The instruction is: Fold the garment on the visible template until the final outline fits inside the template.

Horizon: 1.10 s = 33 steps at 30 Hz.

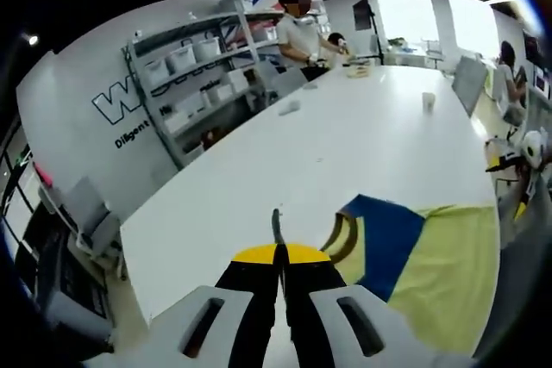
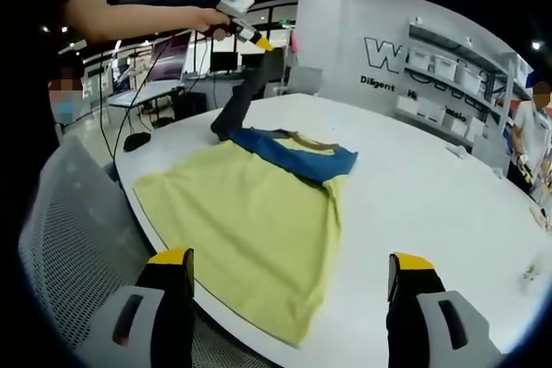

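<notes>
Left tool [image 1: 280, 252] raised, jaws pressed together on a dark strip of cloth [image 1: 276, 228]. Same tool [image 2: 259, 40] seen from the right gripper view, gripped in a hand [image 2: 207, 19] on an outstretched bare arm [image 2: 129, 15]. Right tool [image 2: 293, 277] held with jaws spread wide, gripping nothing.

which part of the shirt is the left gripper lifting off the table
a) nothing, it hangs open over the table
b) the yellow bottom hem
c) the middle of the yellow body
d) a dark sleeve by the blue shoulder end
d: in the right gripper view the left gripper pinches a dark sleeve rising from the blue shoulder end of the yellow shirt, which lies on the white table.
</notes>
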{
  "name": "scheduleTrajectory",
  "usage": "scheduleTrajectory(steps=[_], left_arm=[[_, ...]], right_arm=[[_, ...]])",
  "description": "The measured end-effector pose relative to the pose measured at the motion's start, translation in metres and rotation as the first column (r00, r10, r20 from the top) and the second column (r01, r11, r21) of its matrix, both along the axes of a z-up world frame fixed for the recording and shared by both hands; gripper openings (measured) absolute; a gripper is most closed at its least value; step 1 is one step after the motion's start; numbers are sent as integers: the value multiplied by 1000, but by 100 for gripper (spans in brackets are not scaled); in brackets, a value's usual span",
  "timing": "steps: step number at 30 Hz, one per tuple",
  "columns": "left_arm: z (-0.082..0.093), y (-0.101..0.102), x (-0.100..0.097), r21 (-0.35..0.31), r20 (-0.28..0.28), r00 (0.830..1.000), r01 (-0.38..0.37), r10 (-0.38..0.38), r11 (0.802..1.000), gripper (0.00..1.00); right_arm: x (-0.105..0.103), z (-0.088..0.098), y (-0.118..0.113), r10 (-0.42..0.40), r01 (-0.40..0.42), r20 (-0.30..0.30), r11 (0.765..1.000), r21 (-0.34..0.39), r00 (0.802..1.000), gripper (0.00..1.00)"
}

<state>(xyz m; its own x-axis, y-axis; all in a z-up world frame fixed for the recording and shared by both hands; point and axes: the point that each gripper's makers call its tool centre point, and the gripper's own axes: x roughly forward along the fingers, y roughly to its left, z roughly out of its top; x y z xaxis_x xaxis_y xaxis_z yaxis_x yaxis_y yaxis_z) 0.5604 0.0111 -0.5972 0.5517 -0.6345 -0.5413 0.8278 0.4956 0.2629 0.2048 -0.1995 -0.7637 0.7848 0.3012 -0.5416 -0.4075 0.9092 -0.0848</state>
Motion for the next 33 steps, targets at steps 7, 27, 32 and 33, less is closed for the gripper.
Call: scheduleTrajectory(steps=[7, 27, 32, 33], left_arm=[[-9, -32, -8, -17, -26, 997, 69, -69, 997, 5], [-48, -126, -29, -62, -119, 965, 229, -235, 971, 5], [-58, -144, -36, -52, -140, 952, 269, -274, 962, 5], [-60, -147, -38, -51, -145, 949, 274, -279, 960, 5]], right_arm=[[0, 1, -1, -2, 2, 5, 1000, -8, 1000, 92], [-1, -4, -7, -31, 31, -21, 999, -9, 999, 90], [-1, -4, -8, -34, 34, -20, 999, -7, 999, 89], [-1, -4, -7, -33, 33, -21, 999, -6, 999, 89]])
